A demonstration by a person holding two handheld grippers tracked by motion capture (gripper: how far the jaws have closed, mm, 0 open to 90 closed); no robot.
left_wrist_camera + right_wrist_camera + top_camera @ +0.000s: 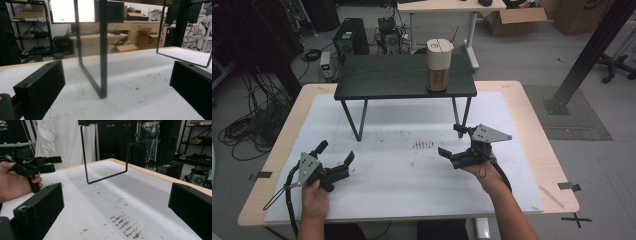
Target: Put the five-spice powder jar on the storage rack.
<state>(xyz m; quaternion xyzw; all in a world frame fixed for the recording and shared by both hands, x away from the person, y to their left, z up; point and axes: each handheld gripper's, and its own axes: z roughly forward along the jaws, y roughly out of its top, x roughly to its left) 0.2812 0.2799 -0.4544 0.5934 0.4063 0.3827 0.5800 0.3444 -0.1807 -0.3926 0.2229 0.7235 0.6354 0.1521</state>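
The bench (532, 125) runs wide and pale, a wood-edged top under a white sheet (402, 175) that is flat, matte and speckled with rusty scuffs between the two claws. Beyond both claws stands the small black table (402, 80), a dark slab on thin bent-rod legs, with open passage beneath it. On its right end, ahead of the right claw and well apart from it, sits the task's thing, the beige canister (438, 65): upright, rounded, cream lid over a tan body, close to the slab's front edge.

Left claw (336, 156), near the bench's front-left, jaws spread wide and gripping nothing; in the left gripper view a black table leg (102, 50) stands just ahead between the blocky, grainy jaws. The left hand (314, 200) wraps the handle.

Right claw (452, 140), also spread wide and empty, hovers over the sheet's right half with bare sheet all round it. The right gripper view shows the far leg loop (106, 152) ahead, and the left claw off to its left.
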